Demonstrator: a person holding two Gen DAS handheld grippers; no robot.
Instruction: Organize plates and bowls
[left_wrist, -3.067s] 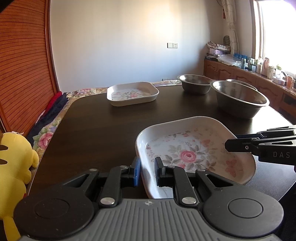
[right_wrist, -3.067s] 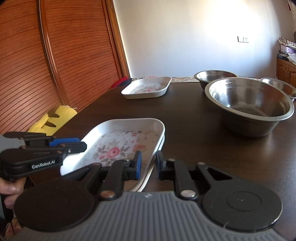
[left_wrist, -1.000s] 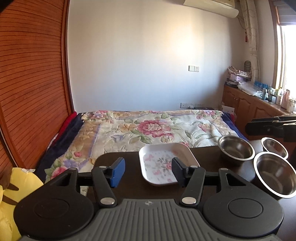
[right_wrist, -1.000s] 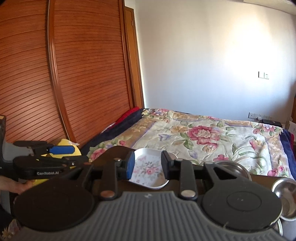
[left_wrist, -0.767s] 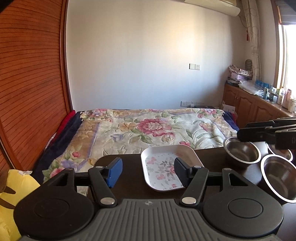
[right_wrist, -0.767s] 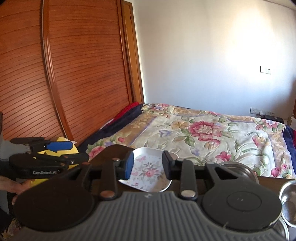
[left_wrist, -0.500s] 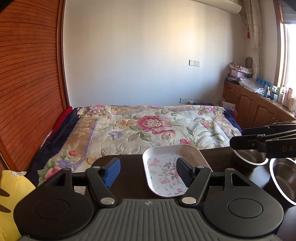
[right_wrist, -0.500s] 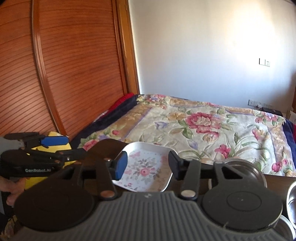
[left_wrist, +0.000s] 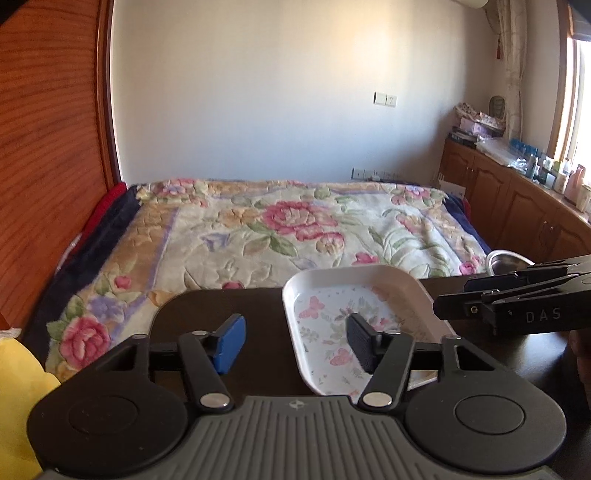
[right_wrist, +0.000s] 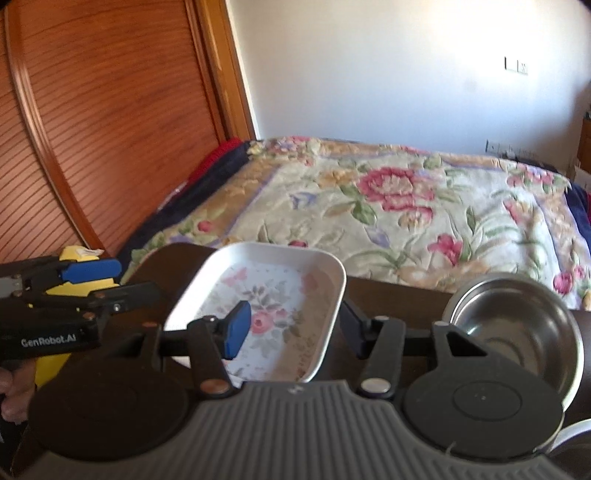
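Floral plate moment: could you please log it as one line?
floral plate: on table | left claw: open, straddling left rim | right claw: open, straddling right rim | steel bowl: beside

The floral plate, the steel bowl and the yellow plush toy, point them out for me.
floral plate (right_wrist: 273, 295): right wrist view, on its patterned floor.
steel bowl (right_wrist: 517, 325): right wrist view, on its inner wall.
yellow plush toy (left_wrist: 18, 384): left wrist view, on its body.

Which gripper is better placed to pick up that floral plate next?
Probably either: both are open at the floral plate. The left gripper straddles its left rim, the right gripper its right rim; a two-handed lift looks likely.
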